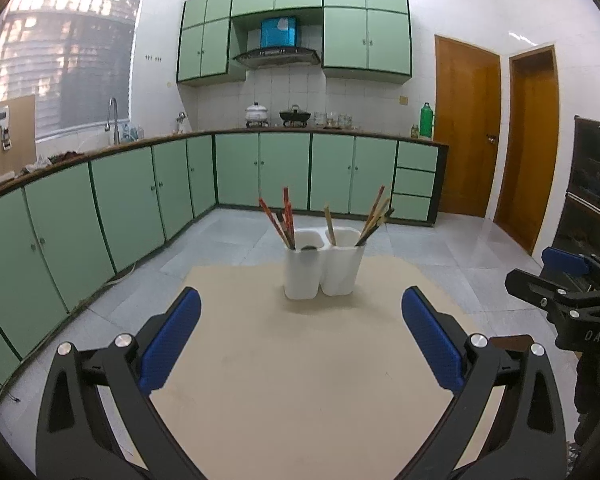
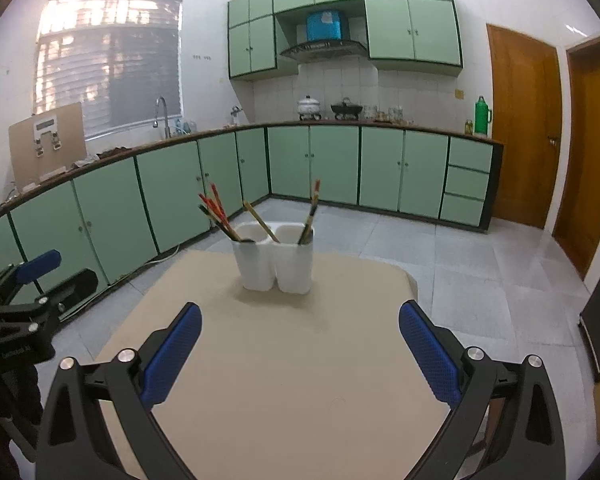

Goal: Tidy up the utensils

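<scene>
I have the left gripper [image 1: 301, 340] spread wide and empty, the right gripper [image 2: 300, 350] likewise; both hover over the beige counter [image 1: 300, 380], well short of the white twin-cup holder [image 1: 322, 264] near its far edge. Best, I judge, to approach one stick from above — pinch high on the shaft, lift straight; the left cup holds red chopsticks [image 1: 286, 216], the right cup tan and dark ones [image 1: 374, 216].

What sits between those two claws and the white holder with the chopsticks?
Nothing visible. Only bare tabletop lies between each open claw, left and right, and the holder.
</scene>
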The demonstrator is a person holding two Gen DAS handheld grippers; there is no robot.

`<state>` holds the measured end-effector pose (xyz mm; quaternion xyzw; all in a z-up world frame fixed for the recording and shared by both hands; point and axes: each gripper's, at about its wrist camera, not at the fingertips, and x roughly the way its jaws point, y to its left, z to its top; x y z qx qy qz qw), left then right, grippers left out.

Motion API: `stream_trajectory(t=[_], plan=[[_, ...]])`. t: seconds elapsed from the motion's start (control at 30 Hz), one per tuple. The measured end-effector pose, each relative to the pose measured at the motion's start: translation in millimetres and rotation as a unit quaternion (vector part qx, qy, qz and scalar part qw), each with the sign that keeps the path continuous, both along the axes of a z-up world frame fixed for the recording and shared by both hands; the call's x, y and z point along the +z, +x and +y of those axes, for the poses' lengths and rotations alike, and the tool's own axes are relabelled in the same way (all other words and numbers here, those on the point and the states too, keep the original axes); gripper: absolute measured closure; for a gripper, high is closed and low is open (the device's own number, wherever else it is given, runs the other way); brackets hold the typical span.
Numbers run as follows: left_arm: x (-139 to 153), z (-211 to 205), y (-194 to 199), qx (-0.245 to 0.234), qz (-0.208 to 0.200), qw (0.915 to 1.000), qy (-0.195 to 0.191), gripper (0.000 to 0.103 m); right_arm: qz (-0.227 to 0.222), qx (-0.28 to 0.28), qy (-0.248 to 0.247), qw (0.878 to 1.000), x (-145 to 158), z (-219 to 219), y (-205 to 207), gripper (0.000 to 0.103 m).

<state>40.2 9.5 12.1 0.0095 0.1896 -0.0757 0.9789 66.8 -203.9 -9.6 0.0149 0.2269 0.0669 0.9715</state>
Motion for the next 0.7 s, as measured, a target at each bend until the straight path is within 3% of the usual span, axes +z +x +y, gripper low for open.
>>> stream_trajectory(t=[0.33,0.7], plan=[[23,-1,-21,0.012,-0.032,0.9994,0.005,0.005,-0.032,0.009,-0.008,0.999,24,14,-17,0.006],[24,1,-31,0.023,-0.033,0.9992,-0.006,0.005,-0.039,0.01,-0.005,0.999,28,19,-24,0.006]])
